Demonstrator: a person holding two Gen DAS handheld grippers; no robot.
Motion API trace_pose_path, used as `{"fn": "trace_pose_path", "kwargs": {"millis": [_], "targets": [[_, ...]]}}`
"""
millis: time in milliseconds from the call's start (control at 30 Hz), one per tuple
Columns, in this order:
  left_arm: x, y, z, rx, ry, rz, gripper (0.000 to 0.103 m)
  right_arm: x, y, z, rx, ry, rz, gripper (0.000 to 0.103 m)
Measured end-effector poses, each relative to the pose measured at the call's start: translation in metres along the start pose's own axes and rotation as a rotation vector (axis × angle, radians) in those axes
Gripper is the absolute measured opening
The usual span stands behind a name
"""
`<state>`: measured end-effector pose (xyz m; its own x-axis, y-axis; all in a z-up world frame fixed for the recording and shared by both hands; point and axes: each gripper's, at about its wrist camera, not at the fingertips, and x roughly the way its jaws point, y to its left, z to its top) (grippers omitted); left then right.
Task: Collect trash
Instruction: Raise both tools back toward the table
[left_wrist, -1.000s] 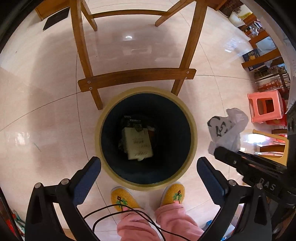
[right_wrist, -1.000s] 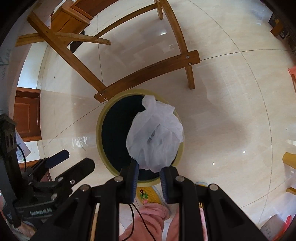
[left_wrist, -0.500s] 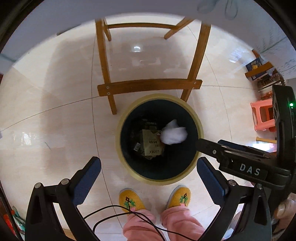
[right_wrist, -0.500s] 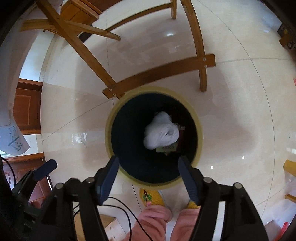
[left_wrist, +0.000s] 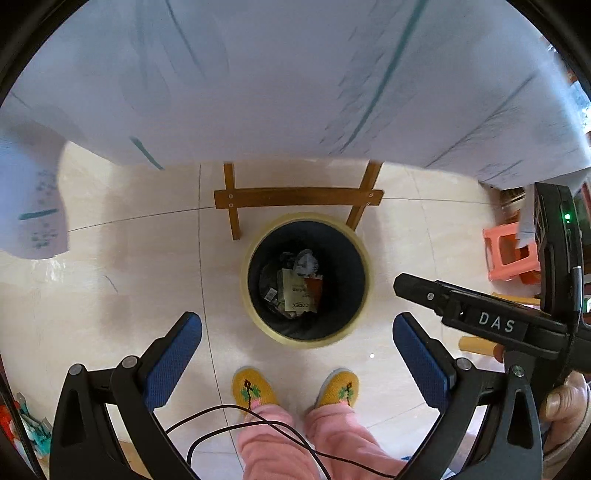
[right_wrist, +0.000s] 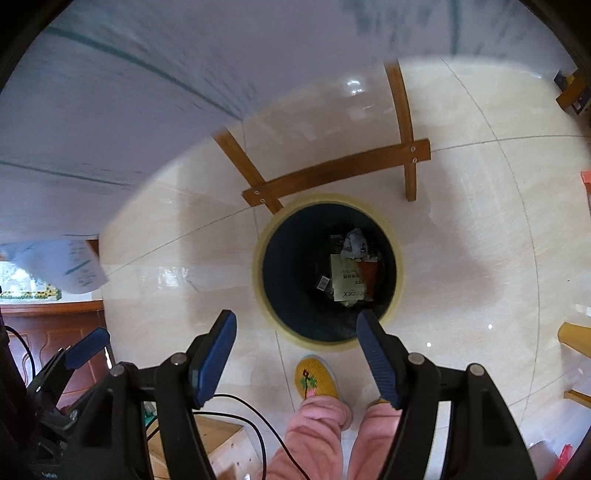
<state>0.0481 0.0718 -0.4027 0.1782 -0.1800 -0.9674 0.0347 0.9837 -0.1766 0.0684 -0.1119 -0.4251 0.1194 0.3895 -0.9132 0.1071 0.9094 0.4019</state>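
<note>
The left gripper (left_wrist: 297, 328) is seen with its two blue pads set wide apart and nothing between them. The right gripper (right_wrist: 297, 334) is likewise spread, its jaws having just been opening, and nothing is held; only floor and the bin's near rim are framed between its pads. Below both, two yellow slippers (left_wrist: 253, 387) and pink trouser legs (left_wrist: 273, 439) are seen on the tiled floor (left_wrist: 122, 295). One round bin (left_wrist: 364, 258), upright with its mouth facing up, stands just beyond the slippers. The trash (left_wrist: 295, 290) lies at its bottom: one crumpled white bag (left_wrist: 306, 260) at the far side, and one printed card (right_wrist: 345, 277) whose long axis runs near to far. One wooden chair frame (left_wrist: 295, 197) stands just behind the bin, two legs and one crossbar showing. A blurred pale cloth (left_wrist: 258, 81) fills the far part.
</note>
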Motion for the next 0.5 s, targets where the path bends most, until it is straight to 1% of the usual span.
{"fn": "trace_pose_path", "kwargs": {"millis": [100, 267, 400, 500], "targets": [[-0.039, -0.009, -0.001, -0.008, -0.004, -0.005, 0.102, -0.039, 0.009, -0.004, -0.026, -0.005, 0.008, 0.068], [-0.118, -0.029, 0.005, 0.002, -0.070, -0.004, 0.102, -0.115, 0.027, -0.010, -0.091, -0.048, 0.034, 0.068], [-0.175, -0.046, 0.015, 0.000, -0.103, -0.013, 0.102, -0.183, 0.044, -0.013, -0.164, -0.110, 0.057, 0.068], [-0.214, -0.055, 0.023, 0.003, -0.141, -0.015, 0.102, -0.225, 0.055, -0.011, -0.228, -0.167, 0.061, 0.068]]}}
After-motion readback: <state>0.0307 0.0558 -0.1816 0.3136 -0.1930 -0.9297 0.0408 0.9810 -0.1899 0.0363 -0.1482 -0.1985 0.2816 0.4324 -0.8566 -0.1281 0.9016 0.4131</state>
